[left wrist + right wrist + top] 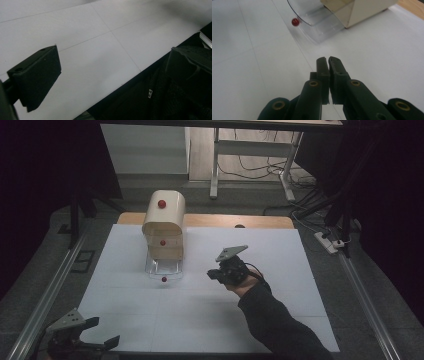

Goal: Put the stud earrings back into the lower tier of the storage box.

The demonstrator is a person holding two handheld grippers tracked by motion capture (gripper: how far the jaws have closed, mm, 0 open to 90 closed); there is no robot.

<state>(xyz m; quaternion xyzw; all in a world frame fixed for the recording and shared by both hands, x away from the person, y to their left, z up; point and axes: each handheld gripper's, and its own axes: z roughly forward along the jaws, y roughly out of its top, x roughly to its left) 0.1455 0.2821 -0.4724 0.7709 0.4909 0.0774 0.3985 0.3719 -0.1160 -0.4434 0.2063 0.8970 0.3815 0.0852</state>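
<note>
Status: the cream, round-topped bread-box-style container (pixel 163 222) stands at the far-left part of the white paper-covered surface (pixel 210 320). Its clear plastic roll-front door (pixel 164 268) is swung down onto the surface in front of it, so the box reads as open. The small red knob on that door (pixel 295 22) sits at the door's front edge, right on the surface; two more red dots show on the box body and top. I'd judge the opening step done; if sth is meant to go in or the door is to be shut again, that's what is left. Inside looks empty, tho it's dim.

Your right gripper (pixel 328 61): fingers (pixel 322 72) pressed together, nothing between them, touching nothing. It hangs over the surface, right of the door and apart from it, pointing twd the knob.

Your left gripper (pixel 102 332): at the near-left corner, fingers (pixel 37 76) wide apart, empty, well apart from the box.
</note>
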